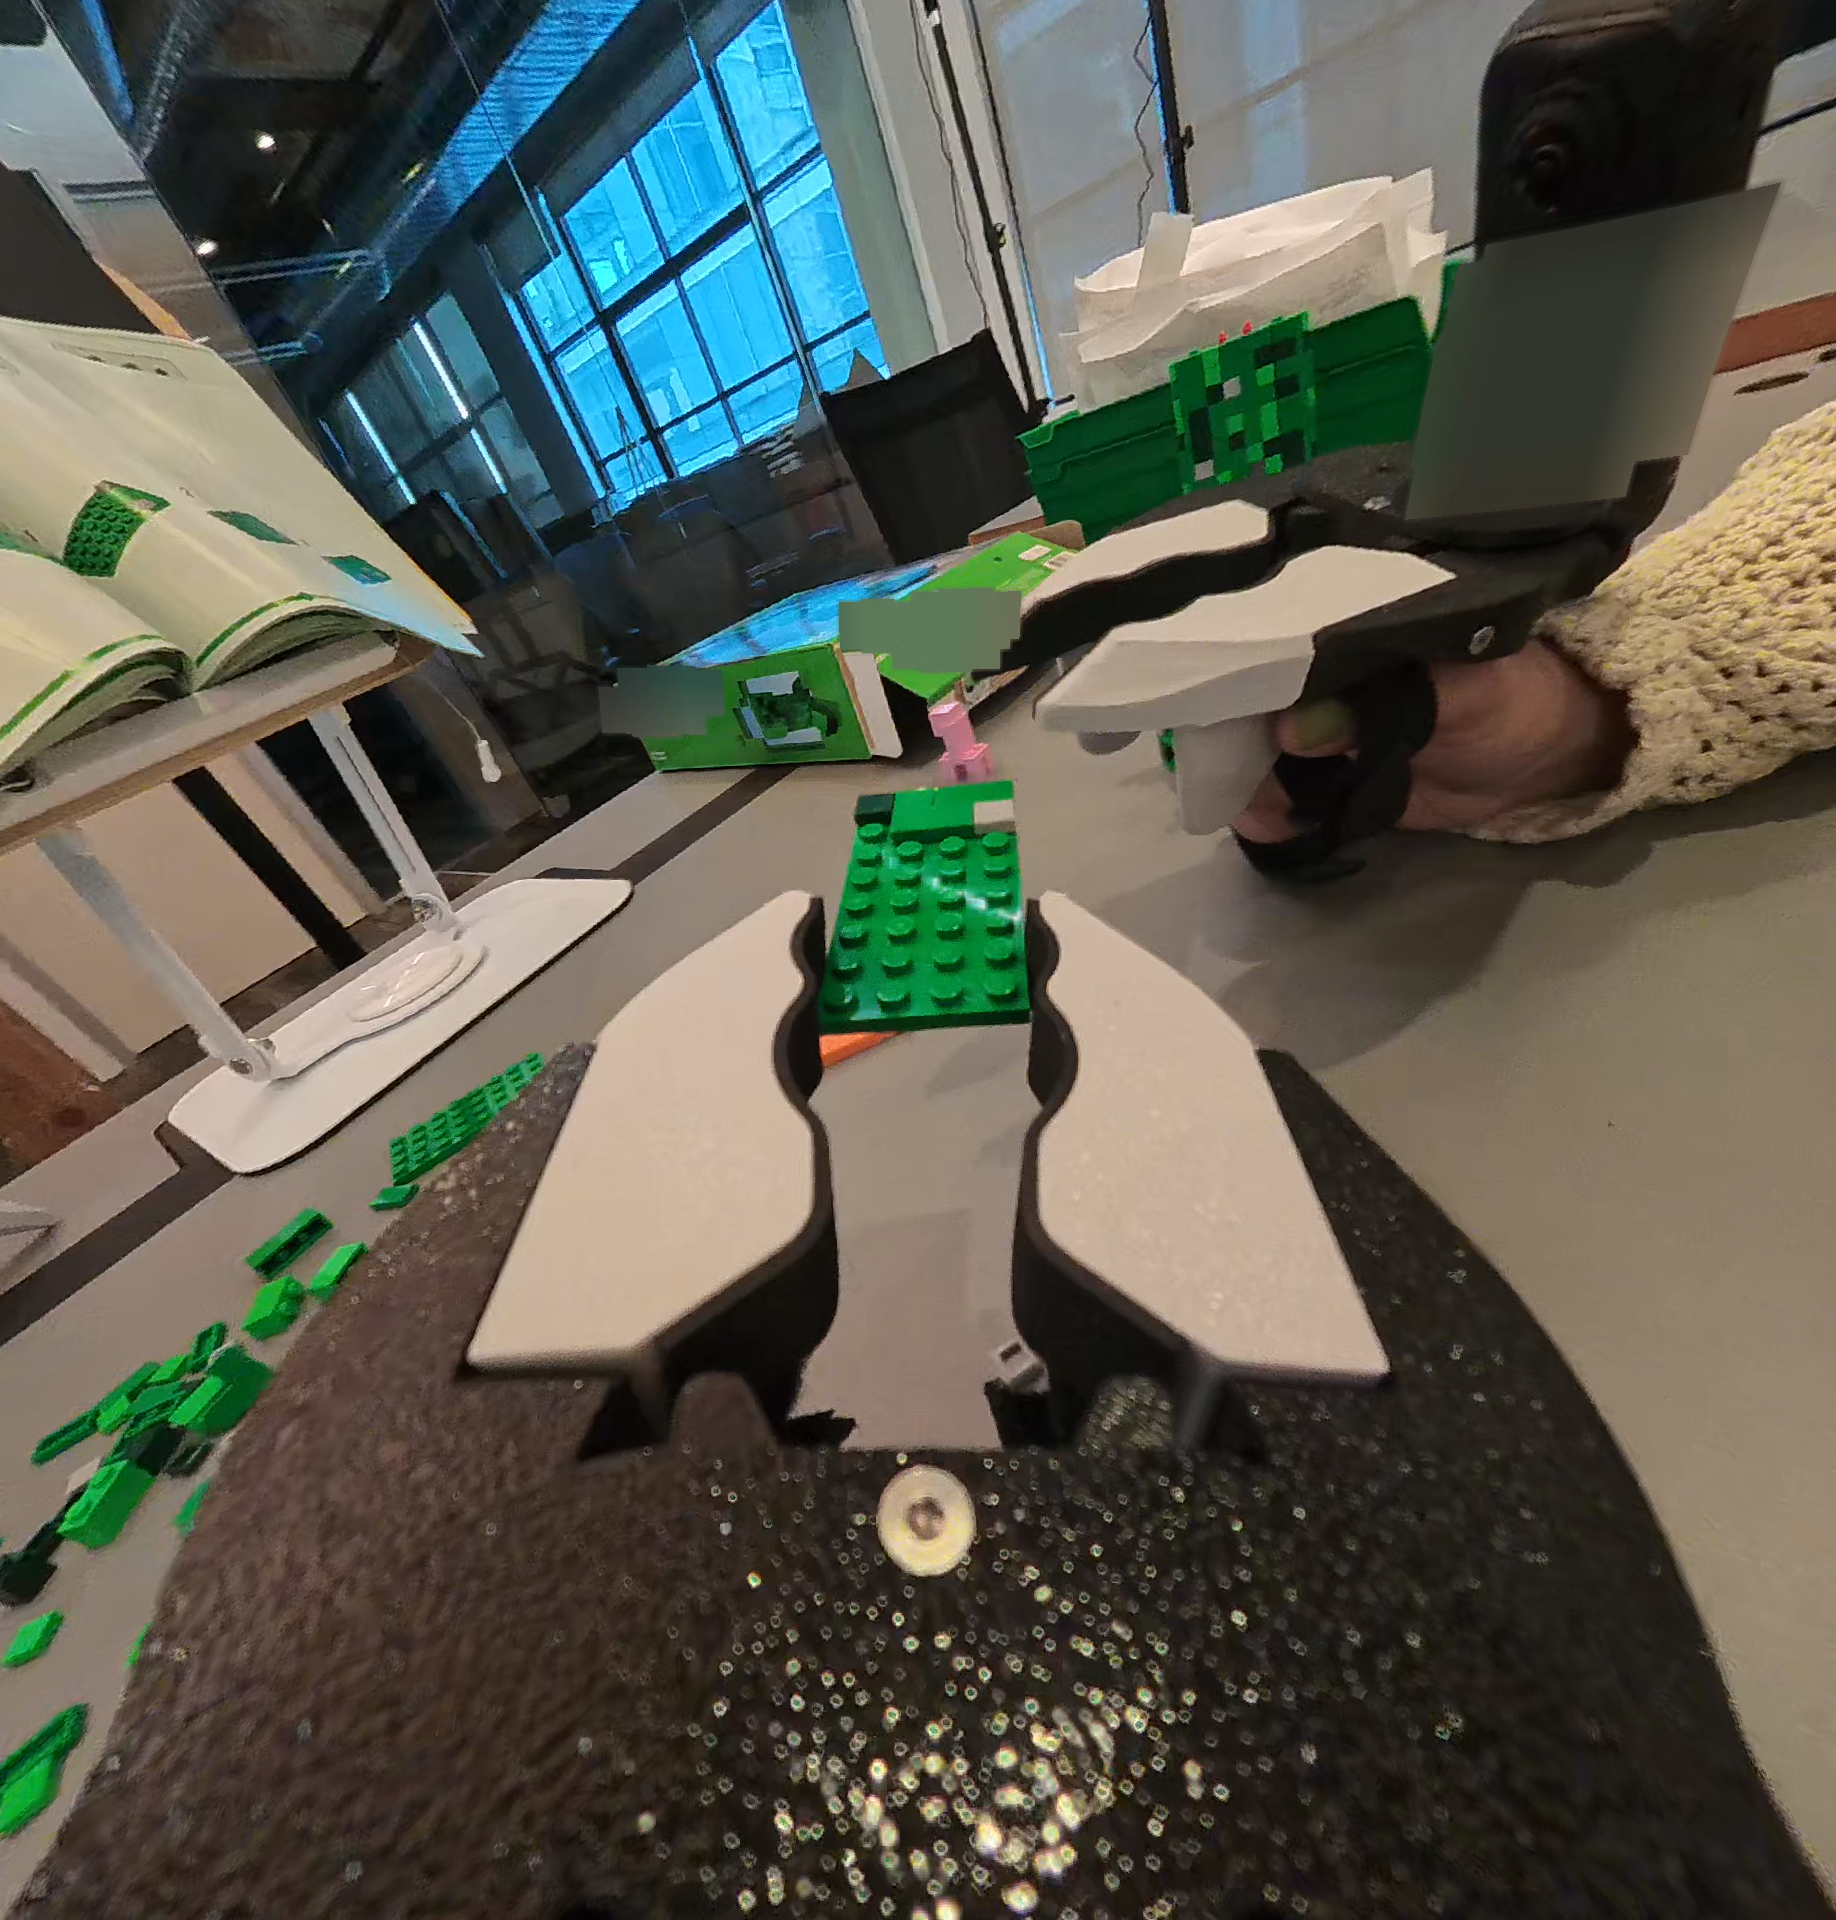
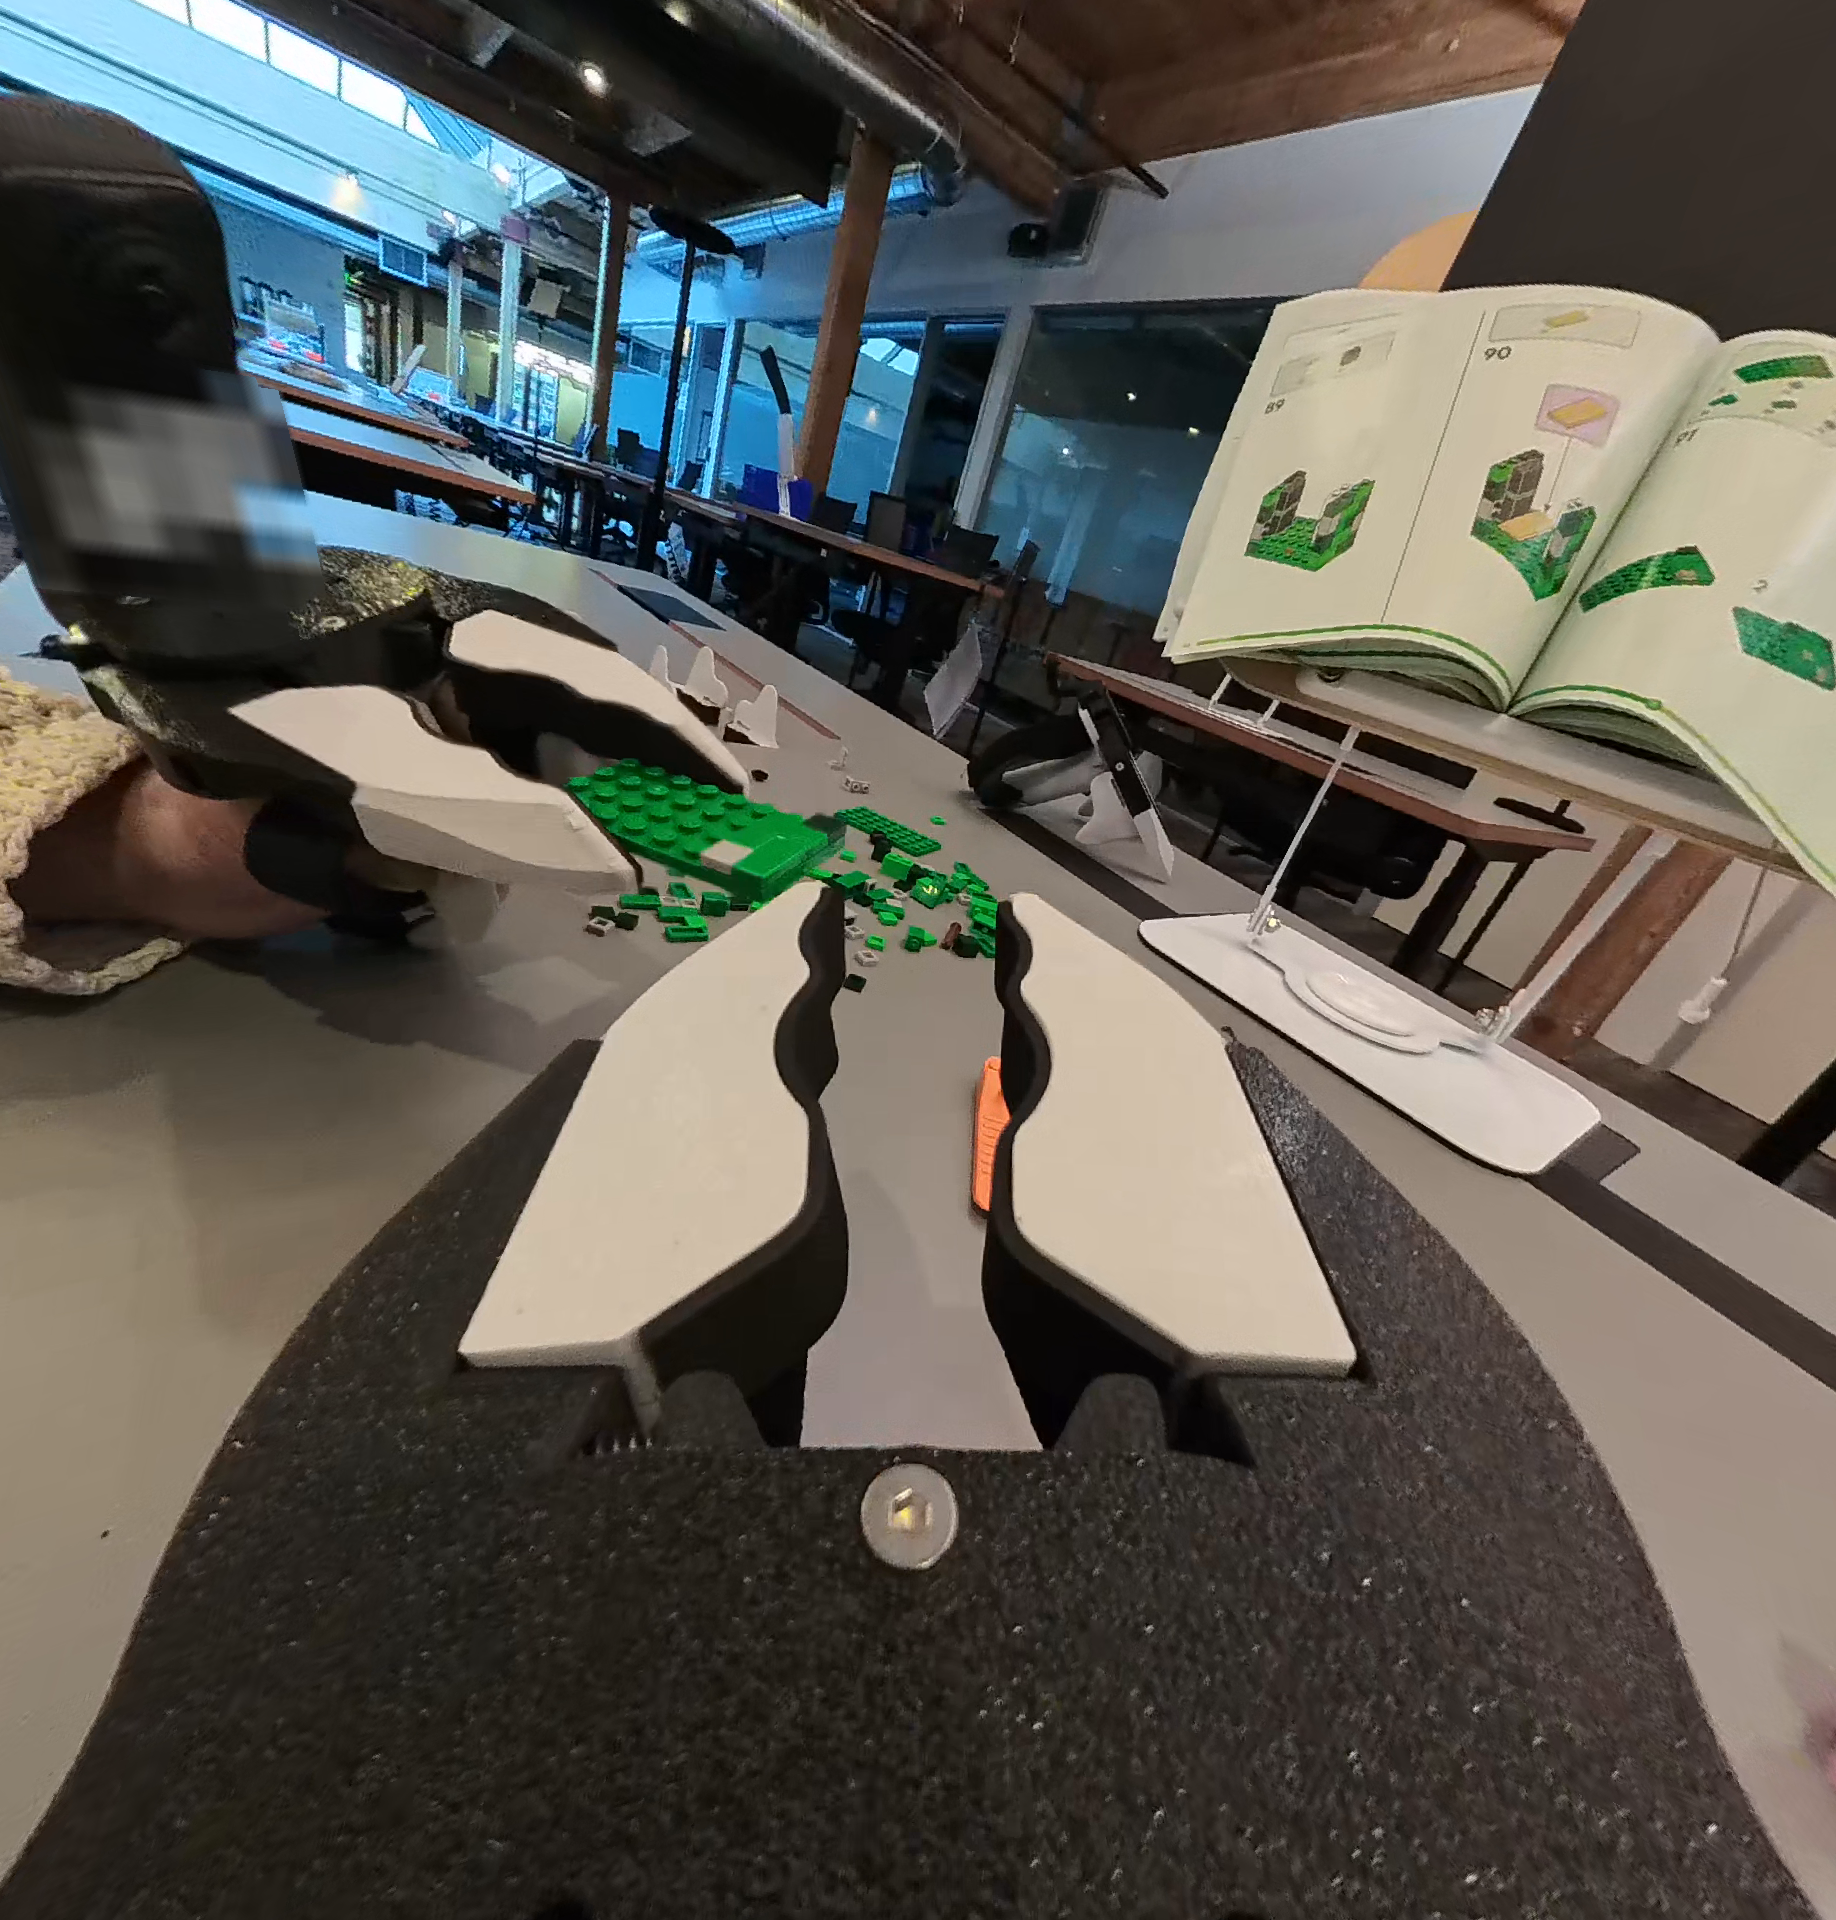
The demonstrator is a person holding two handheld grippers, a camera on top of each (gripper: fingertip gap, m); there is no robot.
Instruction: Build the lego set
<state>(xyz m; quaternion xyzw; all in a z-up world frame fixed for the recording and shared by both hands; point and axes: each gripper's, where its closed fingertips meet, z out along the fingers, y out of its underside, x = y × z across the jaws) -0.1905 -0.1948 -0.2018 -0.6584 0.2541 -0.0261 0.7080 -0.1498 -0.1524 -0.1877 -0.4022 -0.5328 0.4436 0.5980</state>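
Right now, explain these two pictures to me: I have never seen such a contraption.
No robot here: a person holds a hand-squeezed gripper in each hand, each with a camera looking along its two fingers. One picture is from the left gripper, the other from the right gripper. The left one is closed on a green plate; the right one is open and holds nothing. On the grey table lie loose green pieces and an orange tool. An instruction book sits open on a stand.
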